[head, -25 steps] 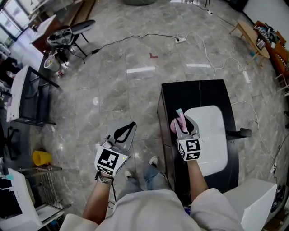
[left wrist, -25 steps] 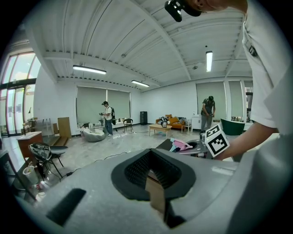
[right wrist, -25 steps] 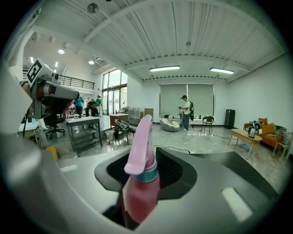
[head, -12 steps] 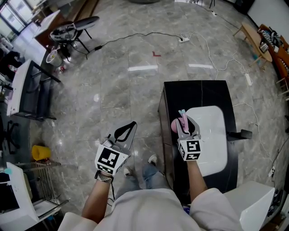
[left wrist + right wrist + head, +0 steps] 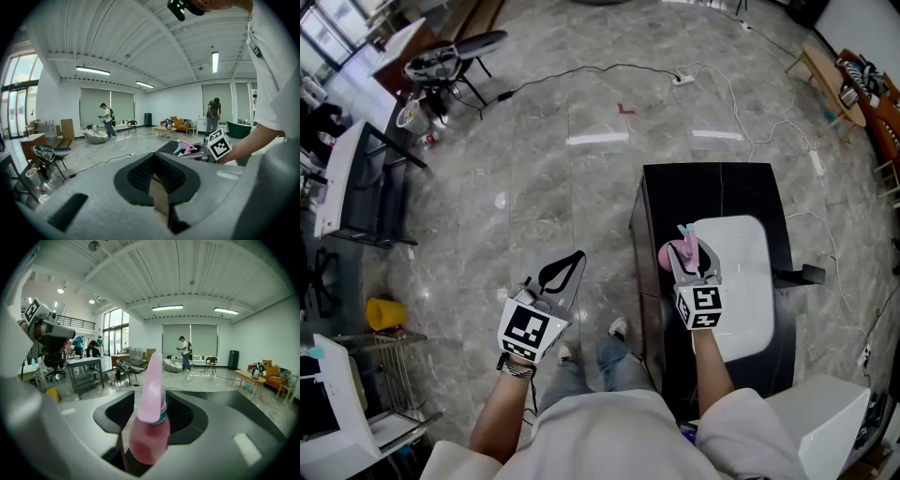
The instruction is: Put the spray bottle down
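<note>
The pink spray bottle [image 5: 673, 255] with a pale pink trigger head stands at the left end of a white board [image 5: 745, 281] on the black table [image 5: 712, 187]. My right gripper [image 5: 693, 251] is around it. In the right gripper view the bottle [image 5: 149, 427] rises between the jaws with a gap on either side, and the jaws are opening. My left gripper [image 5: 571, 256] hangs over the floor left of the table, jaws together and empty. The left gripper view shows its closed jaws [image 5: 157, 165] and, further off, the bottle [image 5: 186, 147] on the table.
Cables [image 5: 581, 77] trail over the grey stone floor beyond the table. A yellow bucket [image 5: 384, 317] and a dark desk [image 5: 342, 192] are at the left, a white box [image 5: 834, 422] at the lower right. The person's feet [image 5: 619, 330] are beside the table's left edge. People stand far off.
The right gripper's jaws have spread wider around the spray bottle. Both hands stay where they were.
</note>
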Motion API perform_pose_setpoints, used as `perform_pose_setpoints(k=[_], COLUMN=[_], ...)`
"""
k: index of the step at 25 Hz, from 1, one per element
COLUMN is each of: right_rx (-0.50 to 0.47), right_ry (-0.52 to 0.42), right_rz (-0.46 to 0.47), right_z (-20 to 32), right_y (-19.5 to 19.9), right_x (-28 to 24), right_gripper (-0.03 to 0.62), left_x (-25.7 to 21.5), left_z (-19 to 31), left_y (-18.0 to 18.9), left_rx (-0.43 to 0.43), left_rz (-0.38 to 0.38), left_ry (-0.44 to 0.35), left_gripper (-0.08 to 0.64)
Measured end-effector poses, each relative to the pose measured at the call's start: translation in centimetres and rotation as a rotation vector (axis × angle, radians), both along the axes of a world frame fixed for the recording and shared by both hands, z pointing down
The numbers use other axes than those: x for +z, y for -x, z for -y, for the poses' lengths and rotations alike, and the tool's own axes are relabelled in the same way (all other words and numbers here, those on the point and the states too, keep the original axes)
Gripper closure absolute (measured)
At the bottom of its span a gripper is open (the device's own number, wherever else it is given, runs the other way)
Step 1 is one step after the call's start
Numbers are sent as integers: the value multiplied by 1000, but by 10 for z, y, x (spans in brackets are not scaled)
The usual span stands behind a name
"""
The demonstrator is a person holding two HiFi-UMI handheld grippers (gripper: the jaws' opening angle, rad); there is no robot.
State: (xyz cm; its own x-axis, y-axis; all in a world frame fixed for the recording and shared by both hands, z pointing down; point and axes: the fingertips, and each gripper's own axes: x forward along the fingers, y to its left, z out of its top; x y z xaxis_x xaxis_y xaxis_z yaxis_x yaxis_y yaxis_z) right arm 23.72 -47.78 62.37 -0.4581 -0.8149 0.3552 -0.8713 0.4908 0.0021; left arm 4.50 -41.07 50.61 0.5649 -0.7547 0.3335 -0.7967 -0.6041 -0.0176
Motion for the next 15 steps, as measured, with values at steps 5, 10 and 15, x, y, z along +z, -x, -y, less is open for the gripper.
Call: perform_pose_setpoints(k=[5,10,15], right_rx=[12,36,94], right_ry=[-4,-2,-15], right_rz=[-11,-25,-55], right_z=[-2,-6,-16], right_y=[1,3,-5], right_x=[-2,-3,-7], right_gripper=[355,336,298], left_x=[-4,5,-6], left_z=[-6,-16,-23], left_y=[12,26,31], left_rx=[-14,-28,-22], left_rz=[-6,-2,-16], left_ry=[-7,9,-10], left_gripper=[557,557,557])
